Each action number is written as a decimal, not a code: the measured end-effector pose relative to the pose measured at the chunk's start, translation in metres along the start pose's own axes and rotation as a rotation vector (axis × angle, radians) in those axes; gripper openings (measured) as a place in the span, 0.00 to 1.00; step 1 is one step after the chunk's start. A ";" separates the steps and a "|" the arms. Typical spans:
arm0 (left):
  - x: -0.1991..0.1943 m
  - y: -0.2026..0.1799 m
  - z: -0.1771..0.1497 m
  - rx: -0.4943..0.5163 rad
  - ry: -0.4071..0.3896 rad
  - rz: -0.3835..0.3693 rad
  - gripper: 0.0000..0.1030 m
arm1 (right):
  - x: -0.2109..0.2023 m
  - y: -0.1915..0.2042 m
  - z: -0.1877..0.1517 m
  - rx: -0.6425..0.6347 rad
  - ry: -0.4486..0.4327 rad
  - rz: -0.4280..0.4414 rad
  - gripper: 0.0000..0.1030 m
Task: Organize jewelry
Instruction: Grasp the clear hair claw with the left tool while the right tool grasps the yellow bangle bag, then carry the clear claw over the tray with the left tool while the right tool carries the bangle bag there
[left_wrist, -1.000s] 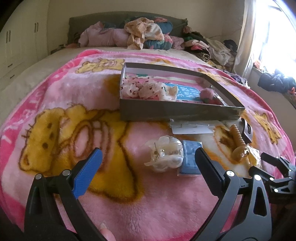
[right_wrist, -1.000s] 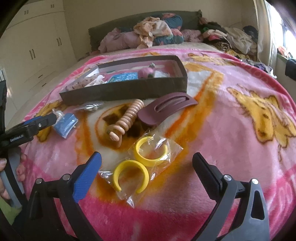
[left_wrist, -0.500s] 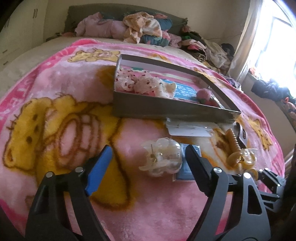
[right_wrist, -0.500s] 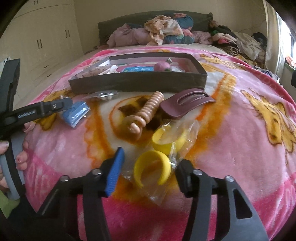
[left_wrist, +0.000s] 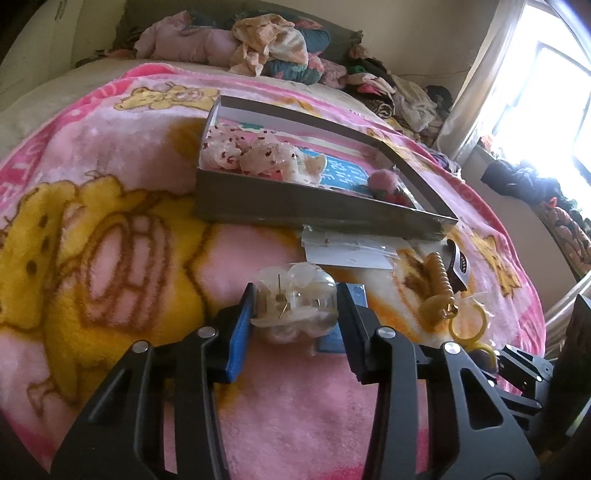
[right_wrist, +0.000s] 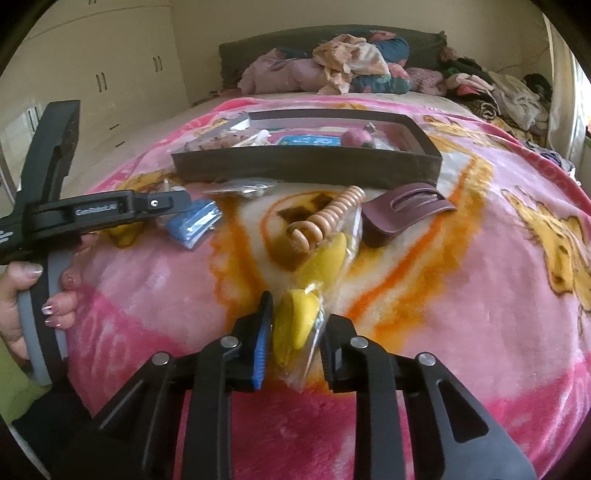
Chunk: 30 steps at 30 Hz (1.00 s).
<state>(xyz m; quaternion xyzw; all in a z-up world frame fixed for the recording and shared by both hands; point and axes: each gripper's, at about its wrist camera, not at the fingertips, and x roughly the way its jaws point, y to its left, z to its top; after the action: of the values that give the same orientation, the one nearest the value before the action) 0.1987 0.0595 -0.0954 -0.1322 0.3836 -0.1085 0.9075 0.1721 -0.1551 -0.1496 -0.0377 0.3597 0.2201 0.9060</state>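
Pink bear-print blanket (left_wrist: 110, 229) across the bed, as a second ago; dark shallow box (left_wrist: 295, 206) lying in its place at mid-blanket, already holding a frilly pale scrunchie, a blue card and a pink pom-pom piece. Rest of the jewelry loose on the blanket in front of the box: maroon hair clip (right_wrist: 402, 212), beaded wooden clip (right_wrist: 328, 218), a flat clear packet against the box wall, blue packet (right_wrist: 194, 223).

Changed within the last second: both sets of jaws, wide apart then, just been closing. Left gripper (left_wrist: 295, 317) now bracketing the clear pearly claw clip (left_wrist: 295, 306), blue pad and black pad both against its sides, clip not yet lifted off the blanket by the look of it. Right gripper (right_wrist: 295, 325) pinched on the plastic bag of yellow bangles (right_wrist: 299, 325), bag crumpled and stood on edge between the pads, upper bangle tipped against the wooden clip.

Judged meaning for the task: two pieces secured at once, pick-up step more or less done, carry to the box next. Possible trouble: slippery bag sliding out of the pinch, or the bag's far end dragging the wooden clip along; the clear clip's smooth rounded shell squirting out if squeezed off-centre.
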 end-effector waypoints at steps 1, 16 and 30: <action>-0.001 0.000 0.000 0.000 -0.001 0.000 0.33 | -0.001 0.001 0.000 -0.001 0.000 0.004 0.20; -0.031 -0.014 0.008 0.052 -0.062 0.054 0.33 | -0.028 0.004 0.007 -0.004 -0.061 0.047 0.19; -0.032 -0.038 0.018 0.110 -0.078 0.046 0.33 | -0.036 -0.020 0.038 0.030 -0.097 0.029 0.19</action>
<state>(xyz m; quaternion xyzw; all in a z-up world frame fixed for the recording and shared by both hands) 0.1857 0.0358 -0.0494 -0.0773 0.3442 -0.1034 0.9300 0.1820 -0.1779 -0.0994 -0.0083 0.3189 0.2292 0.9196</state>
